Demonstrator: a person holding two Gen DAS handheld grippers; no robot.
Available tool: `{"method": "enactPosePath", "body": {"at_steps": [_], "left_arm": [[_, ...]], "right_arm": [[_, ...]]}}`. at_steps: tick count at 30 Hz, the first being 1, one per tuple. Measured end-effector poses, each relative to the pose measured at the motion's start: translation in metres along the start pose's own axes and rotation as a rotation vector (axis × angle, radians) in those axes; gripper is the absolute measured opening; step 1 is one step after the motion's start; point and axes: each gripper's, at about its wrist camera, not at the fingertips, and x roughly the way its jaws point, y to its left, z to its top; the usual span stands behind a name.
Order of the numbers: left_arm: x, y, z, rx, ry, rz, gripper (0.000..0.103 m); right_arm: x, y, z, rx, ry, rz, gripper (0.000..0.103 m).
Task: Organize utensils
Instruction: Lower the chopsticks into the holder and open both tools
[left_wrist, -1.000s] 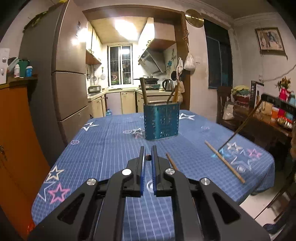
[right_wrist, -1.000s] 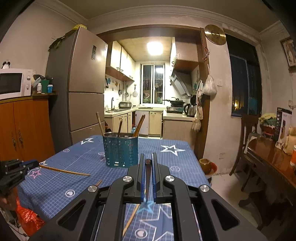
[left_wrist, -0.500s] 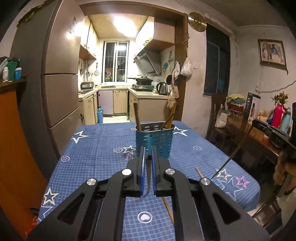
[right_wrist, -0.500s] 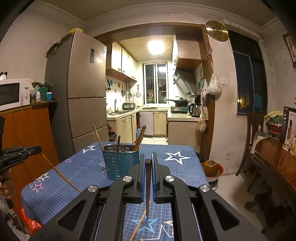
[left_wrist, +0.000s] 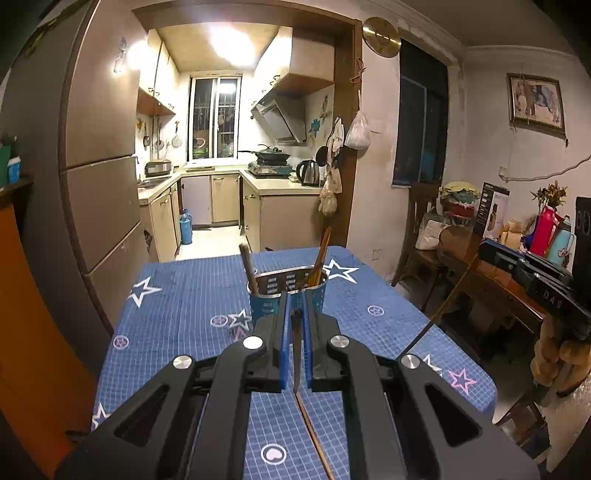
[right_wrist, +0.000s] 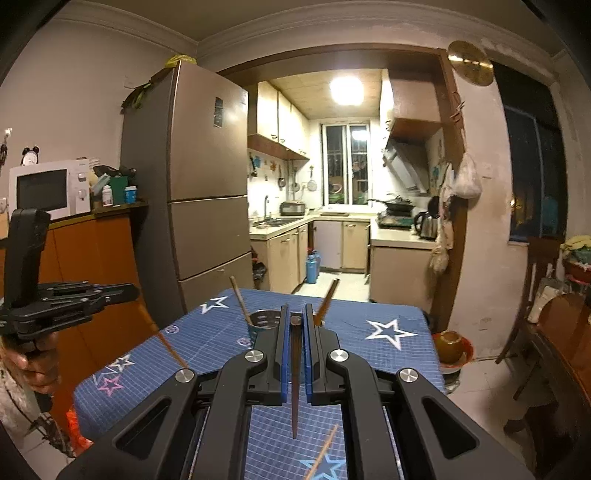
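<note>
Both grippers have risen off the worktop over the last second, each carrying a chopstick up with it, so the holder now sits lower in both views.

The left gripper (left_wrist: 294, 310) is clamped narrow on a dark chopstick (left_wrist: 295, 354) that hangs point-down between the blue pads. The right gripper (right_wrist: 294, 317) grips its own chopstick (right_wrist: 294, 384) the same way, near the thick end. Held upright like this, each stick can probably be dropped tip-first into the utensil holder (left_wrist: 288, 295), the blue perforated cup that stands mid-worktop directly ahead of both grippers, partly hidden behind their fingers. Several sticks already lean in it, splayed against opposite sides of the rim. One more loose chopstick (right_wrist: 321, 458) lies flat on the cloth below the right gripper, so the job looks unfinished.

A blue grid tablecloth (left_wrist: 177, 314) printed with white and pink stars covers the worktop. Beyond it a doorway opens onto a small lit kitchen with cream cabinets, a kettle and a barred window. A tall brown refrigerator (right_wrist: 199, 206) stands to the left, beside an orange cabinet carrying a white microwave (right_wrist: 48, 188).
</note>
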Motion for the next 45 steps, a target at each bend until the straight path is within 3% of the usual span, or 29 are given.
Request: {"method": "enactPosePath", "body": {"at_steps": [7,13,22,30,42,45], "left_arm": [[0.017,-0.011,0.049,0.039,-0.010,0.008,0.005],[0.042,-0.003,0.092,0.012,-0.029,0.034,0.005],[0.094,0.012,0.127,-0.036,-0.049,0.067,0.005],[0.150,0.028,0.117,-0.054,-0.003,0.116,0.005],[0.213,0.042,0.060,-0.112,0.098,0.120,0.005],[0.214,0.047,0.051,-0.148,0.073,0.146,0.006]], "right_arm": [[0.032,0.003,0.036,-0.001,0.078,0.034,0.008],[0.055,-0.003,0.083,0.024,0.052,0.055,0.008],[0.119,-0.009,0.128,0.008,0.003,-0.013,0.007],[0.186,-0.014,0.115,0.015,0.007,-0.041,0.007],[0.260,-0.019,0.059,0.059,0.160,-0.058,0.008],[0.270,-0.015,0.049,0.058,0.194,-0.063,0.008]]}}
